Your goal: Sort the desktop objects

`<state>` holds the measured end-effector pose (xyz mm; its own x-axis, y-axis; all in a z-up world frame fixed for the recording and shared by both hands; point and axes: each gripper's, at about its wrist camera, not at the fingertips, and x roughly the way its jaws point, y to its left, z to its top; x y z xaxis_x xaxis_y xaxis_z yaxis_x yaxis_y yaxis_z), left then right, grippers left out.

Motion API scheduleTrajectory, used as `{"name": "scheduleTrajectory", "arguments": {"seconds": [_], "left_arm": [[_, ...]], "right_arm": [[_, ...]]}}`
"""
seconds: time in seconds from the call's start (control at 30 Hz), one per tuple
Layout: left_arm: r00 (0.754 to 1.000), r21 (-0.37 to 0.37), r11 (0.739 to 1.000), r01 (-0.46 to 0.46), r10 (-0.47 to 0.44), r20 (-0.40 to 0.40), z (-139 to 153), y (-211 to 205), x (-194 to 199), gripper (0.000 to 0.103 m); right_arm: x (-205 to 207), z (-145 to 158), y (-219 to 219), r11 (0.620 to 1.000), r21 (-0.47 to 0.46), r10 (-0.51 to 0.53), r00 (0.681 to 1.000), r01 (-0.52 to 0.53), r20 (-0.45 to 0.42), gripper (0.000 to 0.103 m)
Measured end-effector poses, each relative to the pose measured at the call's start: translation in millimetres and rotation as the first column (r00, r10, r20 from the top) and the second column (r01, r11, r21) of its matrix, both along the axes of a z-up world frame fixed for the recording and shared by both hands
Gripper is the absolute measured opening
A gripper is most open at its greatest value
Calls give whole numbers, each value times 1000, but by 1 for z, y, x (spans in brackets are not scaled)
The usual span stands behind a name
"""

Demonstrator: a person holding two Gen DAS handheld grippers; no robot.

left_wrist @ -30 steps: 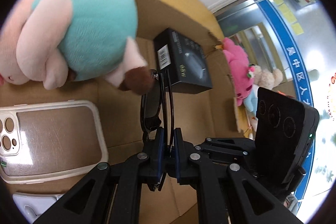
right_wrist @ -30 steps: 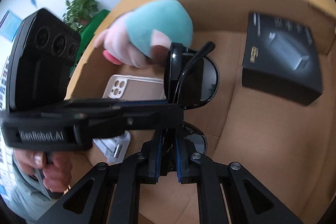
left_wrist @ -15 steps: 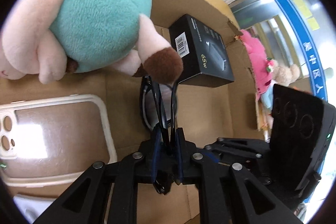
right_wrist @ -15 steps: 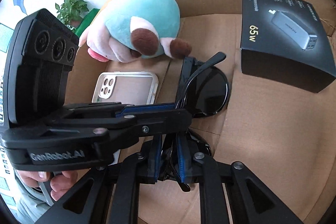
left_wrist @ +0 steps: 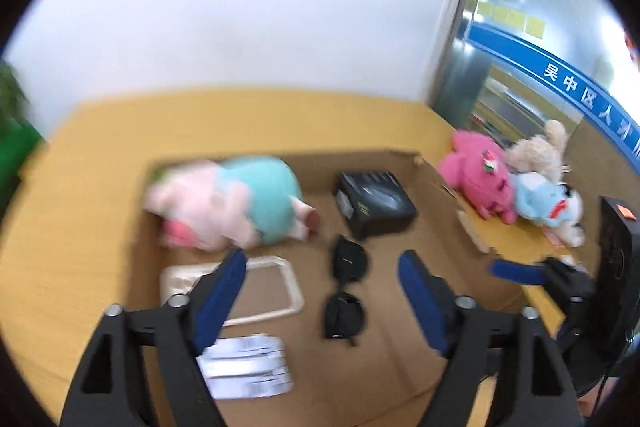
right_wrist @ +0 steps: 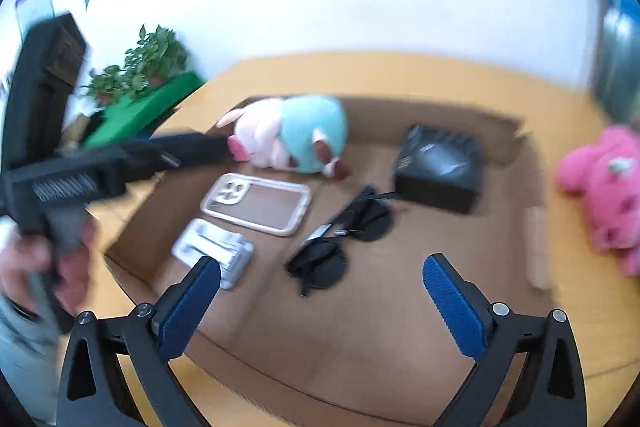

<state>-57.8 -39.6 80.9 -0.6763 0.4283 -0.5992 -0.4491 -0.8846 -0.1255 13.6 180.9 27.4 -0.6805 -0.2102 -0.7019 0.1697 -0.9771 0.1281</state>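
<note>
- Inside the shallow cardboard box (right_wrist: 516,195) on the yellow tabletop (right_wrist: 560,99), a pair of black sunglasses (right_wrist: 340,239) lies folded on the floor of the box, roughly at its middle.
- Both tongs hover above the box, clear of the sunglasses. The left tongs (left_wrist: 320,287) are spreading apart with nothing between their blue pads; the right tongs (right_wrist: 320,291) are also widening, likewise empty.
- Around the sunglasses: a black carton (right_wrist: 438,167) sits just beyond them toward the far wall of the box; a teal and pink plush toy (right_wrist: 296,143) lies at the far left of them; a clear phone case (right_wrist: 256,203) lies to their left; a small white packet (right_wrist: 214,251) lies left of them nearer the camera.
- Outside the box, well to the right of the sunglasses, a pink plush (left_wrist: 478,179), a cream plush (left_wrist: 540,151) and a pale blue plush (left_wrist: 546,197) rest together on the tabletop.
- Judging by this layout, five things are already sorted into the box, the sunglasses among them. The three plush toys on the tabletop look like what is left, if they belong in the box too.
- Motion blur softens both views, so fine detail is uncertain.
</note>
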Motion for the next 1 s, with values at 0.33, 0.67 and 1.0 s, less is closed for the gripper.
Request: {"name": "scheduleTrajectory", "arguments": {"seconds": [0.33, 0.67, 1.0], "left_arm": [[975, -56, 981, -184, 175, -134, -46, -28, 60, 82], [952, -81, 954, -289, 277, -128, -95, -44, 57, 82], [943, -74, 960, -269, 247, -223, -107, -40, 64, 88]], "right_arm": [[63, -47, 23, 973, 14, -225, 963, 229, -149, 103], [79, -68, 16, 967, 45, -232, 935, 253, -267, 103], [80, -70, 16, 965, 44, -232, 921, 258, -313, 103]]}}
